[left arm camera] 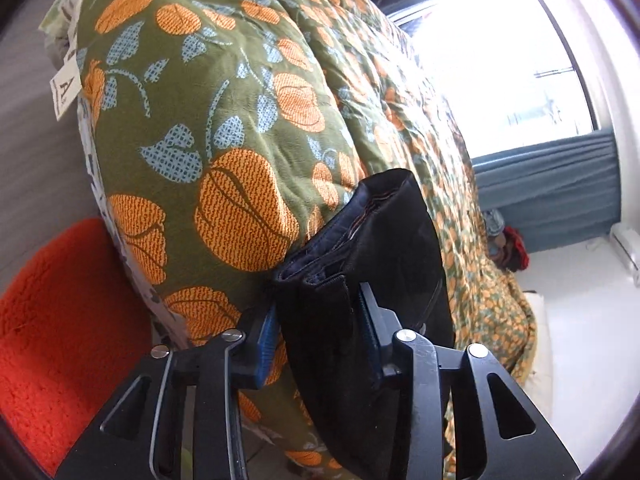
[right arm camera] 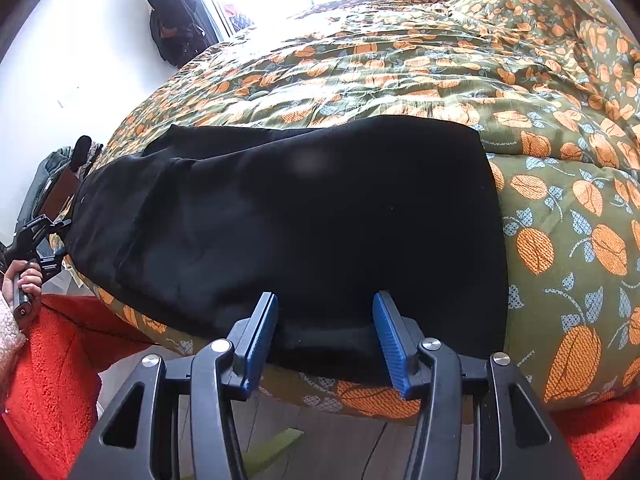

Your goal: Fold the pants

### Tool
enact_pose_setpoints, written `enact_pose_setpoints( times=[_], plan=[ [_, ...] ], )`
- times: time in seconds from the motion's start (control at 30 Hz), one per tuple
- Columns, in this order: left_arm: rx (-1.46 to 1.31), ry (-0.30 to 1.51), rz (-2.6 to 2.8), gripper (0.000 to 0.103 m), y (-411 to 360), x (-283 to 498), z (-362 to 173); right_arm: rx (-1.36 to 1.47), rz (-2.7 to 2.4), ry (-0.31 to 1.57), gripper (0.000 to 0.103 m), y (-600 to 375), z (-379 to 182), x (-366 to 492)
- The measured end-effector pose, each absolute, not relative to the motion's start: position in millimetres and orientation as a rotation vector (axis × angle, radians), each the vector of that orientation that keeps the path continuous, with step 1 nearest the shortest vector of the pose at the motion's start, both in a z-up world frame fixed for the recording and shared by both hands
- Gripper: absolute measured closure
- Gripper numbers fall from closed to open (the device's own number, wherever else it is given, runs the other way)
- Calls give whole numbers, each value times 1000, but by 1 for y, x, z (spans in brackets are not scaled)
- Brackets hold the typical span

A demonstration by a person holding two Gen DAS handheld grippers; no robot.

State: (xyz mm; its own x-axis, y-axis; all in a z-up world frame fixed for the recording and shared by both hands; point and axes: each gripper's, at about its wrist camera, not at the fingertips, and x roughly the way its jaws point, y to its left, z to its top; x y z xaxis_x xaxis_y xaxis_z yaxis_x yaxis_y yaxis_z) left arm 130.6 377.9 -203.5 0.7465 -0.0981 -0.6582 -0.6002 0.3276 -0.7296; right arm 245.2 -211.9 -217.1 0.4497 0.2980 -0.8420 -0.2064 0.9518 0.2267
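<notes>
Black pants (right arm camera: 304, 216) lie folded on a green bed cover with orange fruit print (right arm camera: 440, 76), near the bed's front edge. In the left wrist view the pants (left arm camera: 368, 264) show as a thick stack of layers seen end-on. My left gripper (left arm camera: 320, 320) has its blue pads on both sides of that stack and is shut on it. It also shows at the far left of the right wrist view (right arm camera: 40, 240), held by a hand. My right gripper (right arm camera: 324, 320) is open, its pads astride the near edge of the pants.
An orange-red fleece (left arm camera: 60, 340) lies beside the bed's front edge and shows in the right wrist view (right arm camera: 52, 380) too. A bright window (left arm camera: 500, 60) with a blue curtain (left arm camera: 552, 184) is beyond the bed. Dark clothes (right arm camera: 172, 20) hang on the white wall.
</notes>
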Motion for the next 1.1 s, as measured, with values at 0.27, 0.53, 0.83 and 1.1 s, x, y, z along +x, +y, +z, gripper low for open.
enact_pose_setpoints(
  times=[0.27,0.53,0.83,1.1],
  plan=[
    [-908,685,357,81,326,135,-104,120,325,1059,53,-216,-217,245],
    [-540,672,2,81,170,185,3,111,324,1048,51,-213,-214,246],
    [-418,1055,-416,56,-33,269,-99,199,363,925,51,-226,-187,232],
    [-407,916,-250,36,49,250,-63,319,427,861,51,-248,-166,229]
  ],
)
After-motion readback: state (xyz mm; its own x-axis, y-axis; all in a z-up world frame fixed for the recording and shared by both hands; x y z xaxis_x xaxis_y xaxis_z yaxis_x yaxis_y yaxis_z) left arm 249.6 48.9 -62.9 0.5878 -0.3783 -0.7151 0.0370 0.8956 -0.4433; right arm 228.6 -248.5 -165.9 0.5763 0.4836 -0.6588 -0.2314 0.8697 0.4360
